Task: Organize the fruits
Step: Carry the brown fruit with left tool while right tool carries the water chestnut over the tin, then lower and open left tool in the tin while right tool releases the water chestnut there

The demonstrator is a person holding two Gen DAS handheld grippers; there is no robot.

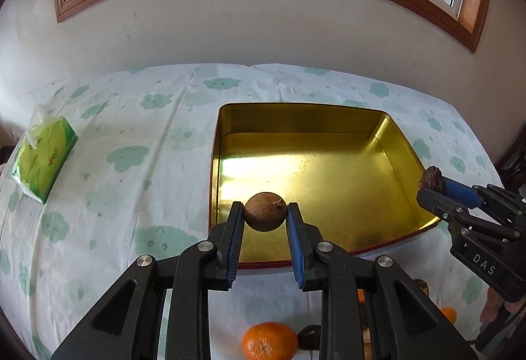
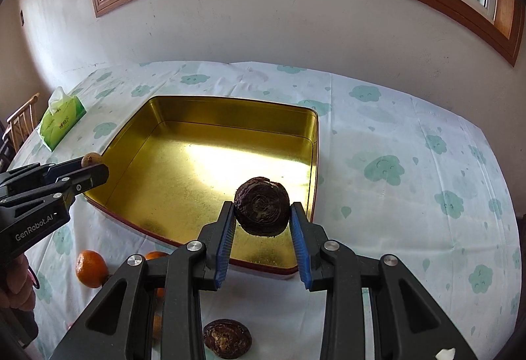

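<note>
Gold tin (image 1: 230, 143) sits bare; left tongs (image 1: 265, 217) pinch a brown fruit (image 1: 265, 212), right tongs (image 2: 262, 215) a dark fruit (image 2: 262, 210).

The left gripper (image 1: 264, 217) points down at a slant, its jaws closed on a small round brown fruit (image 1: 264, 211). The right gripper (image 2: 262, 216), tilted the same way, clamps a dark ridged water chestnut (image 2: 262, 210).

Table (image 2: 411, 143) covered by white cloth with green cloud print. Directly on it: gold-lined tin tray (image 2: 315, 143) mid-table, green tissue pack (image 2: 62, 120) near far-left edge. Near edge, loose fruit: 1 orange (image 2: 90, 268) left of tray's front corner, 1 dark brown water chestnut (image 2: 227, 338) in front of tray.
</note>
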